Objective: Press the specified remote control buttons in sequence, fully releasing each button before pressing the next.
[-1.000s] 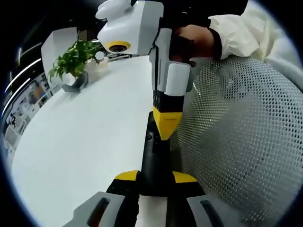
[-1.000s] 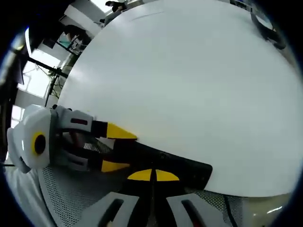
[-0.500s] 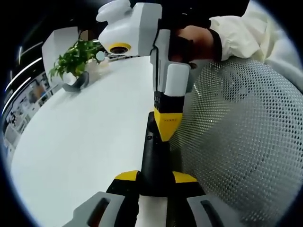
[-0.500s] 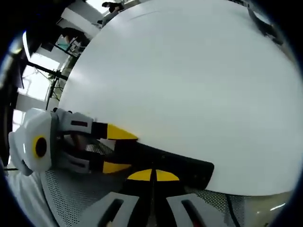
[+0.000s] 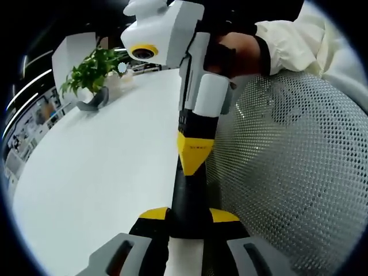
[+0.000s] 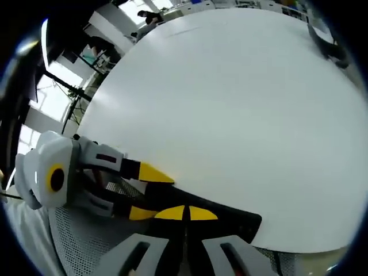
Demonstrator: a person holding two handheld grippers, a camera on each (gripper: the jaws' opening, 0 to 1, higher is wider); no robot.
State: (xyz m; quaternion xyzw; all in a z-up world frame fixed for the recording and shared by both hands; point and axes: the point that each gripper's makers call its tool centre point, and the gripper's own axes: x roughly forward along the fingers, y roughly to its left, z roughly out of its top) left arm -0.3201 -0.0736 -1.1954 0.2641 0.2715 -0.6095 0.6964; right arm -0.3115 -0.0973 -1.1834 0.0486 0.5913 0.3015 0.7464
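Note:
A long black remote control (image 5: pixel 187 198) lies along the edge of the white table (image 5: pixel 98 172). My left gripper (image 5: pixel 188 216) is shut on the remote's near end, one yellow tip on each side. My right gripper (image 5: pixel 194 164) comes down from above, held by a gloved hand (image 5: pixel 238 49). It is shut, and its joined yellow point touches the remote's upper face. In the right gripper view, my right gripper (image 6: pixel 185 213) is over the remote (image 6: pixel 233 214). The left gripper (image 6: pixel 148 194) clamps the remote's end from the left.
A grey mesh chair back (image 5: pixel 293 172) stands right beside the remote, off the table's edge. A potted plant (image 5: pixel 89 72) sits at the table's far side. The white tabletop (image 6: pixel 230 103) spreads wide beyond the remote. A dark object (image 6: pixel 328 49) lies at its far edge.
My right gripper has tilted, and its point has slid slightly along the remote's face. The left gripper and the remote have stayed put.

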